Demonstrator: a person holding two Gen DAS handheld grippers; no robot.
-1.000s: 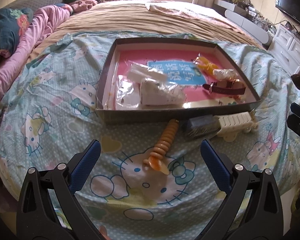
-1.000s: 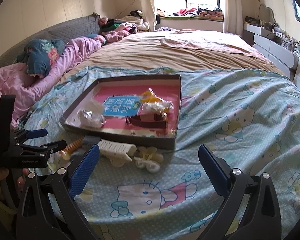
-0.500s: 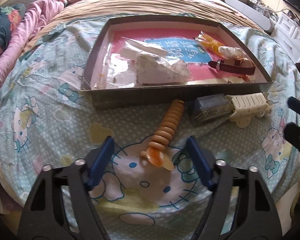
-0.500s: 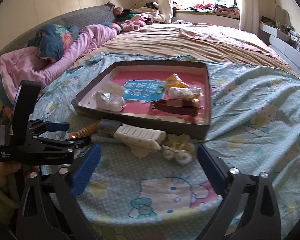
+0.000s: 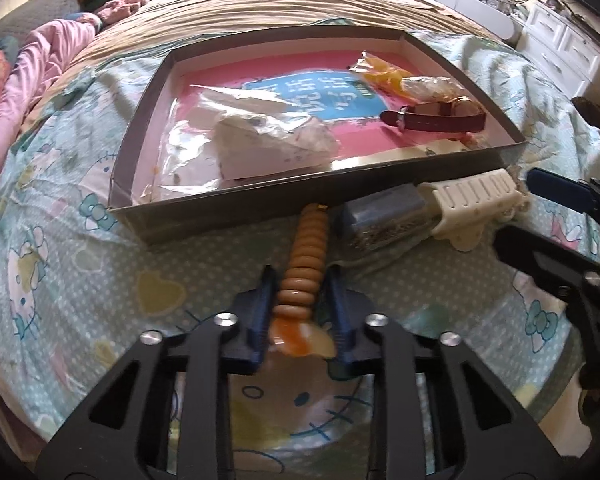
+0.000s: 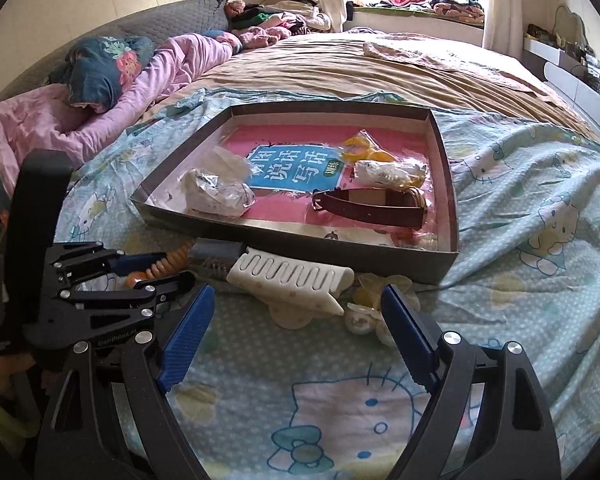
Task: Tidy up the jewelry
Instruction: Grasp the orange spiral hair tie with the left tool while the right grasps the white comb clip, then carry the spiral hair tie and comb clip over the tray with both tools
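- Surface: a cartoon-cat bedsheet point(image 5: 80, 280) carried a shallow cardboard tray point(image 5: 236, 204).
- Left gripper point(image 5: 298, 300): jaws clamped on the orange bead bracelet point(image 5: 306, 260), just before the tray.
- Right gripper point(image 6: 296, 340): jaws apart, empty, near the white hair claw point(image 6: 296, 280).

Left wrist: steeply down, close over the bed point(image 5: 80, 280).
Right wrist: shallower, farther back.
Shared: shallow box point(image 5: 260, 196) point(image 6: 332, 246).

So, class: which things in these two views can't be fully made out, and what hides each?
- Orange bead bracelet: right wrist view, mostly behind the left gripper.
- Grey box: right wrist view, partly under the white hair clip.
- Bagged items: both views, contents blurred by crinkled plastic.
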